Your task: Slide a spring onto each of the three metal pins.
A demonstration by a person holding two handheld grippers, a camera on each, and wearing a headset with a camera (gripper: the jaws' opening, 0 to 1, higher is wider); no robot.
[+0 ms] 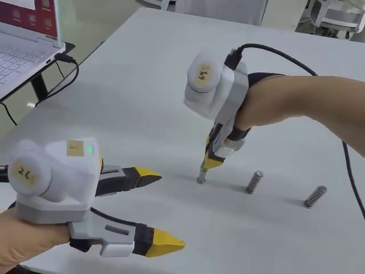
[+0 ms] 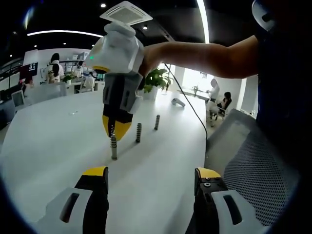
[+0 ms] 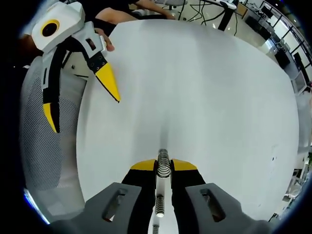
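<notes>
The right tongs (image 1: 206,165) point steeply down at the white desk (image 1: 142,85), their yellow tips pinched narrow on a spring (image 3: 164,168) that runs upright between them. In the head view its lower end meets the desk just under the tips. Whether a pin sits inside it cannot be told. To its right in the head view two more stand on the desk, apart from each other and both leaning a little: the nearer spring (image 1: 254,181) close by the held one, and the farther spring (image 1: 315,196) beyond that. The left tongs (image 1: 171,211) hover low over the near left part of the desk, spread wide and holding nothing, aimed toward the right tongs. A laptop (image 1: 23,40) sits at the far left, with a black cable (image 1: 73,71) running from its side
</notes>
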